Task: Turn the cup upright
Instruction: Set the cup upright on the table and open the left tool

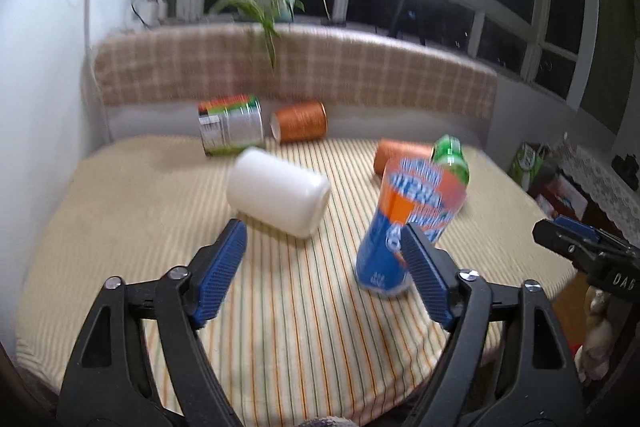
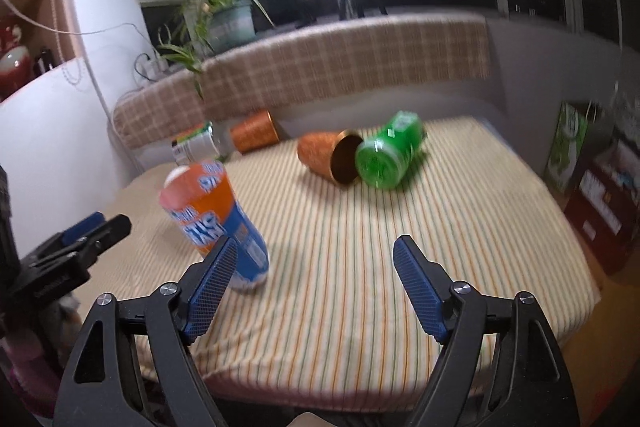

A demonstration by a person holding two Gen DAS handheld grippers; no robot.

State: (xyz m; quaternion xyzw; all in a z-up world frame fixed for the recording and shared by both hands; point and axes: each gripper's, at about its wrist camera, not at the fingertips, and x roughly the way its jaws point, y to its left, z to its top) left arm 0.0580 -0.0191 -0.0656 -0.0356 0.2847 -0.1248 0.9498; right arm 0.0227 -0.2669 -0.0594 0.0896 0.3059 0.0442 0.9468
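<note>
A blue and orange cup stands tilted on the striped tablecloth, narrow blue end down; it also shows in the right wrist view. A white cup lies on its side just beyond my left gripper, which is open and empty. My right gripper is open and empty, with the blue and orange cup by its left finger. An orange cup and a green cup lie on their sides further back.
Another orange cup and a silver and green can lie at the table's back edge near a plaid cushion. The tablecloth drops off at the front and right. Boxes stand on the right.
</note>
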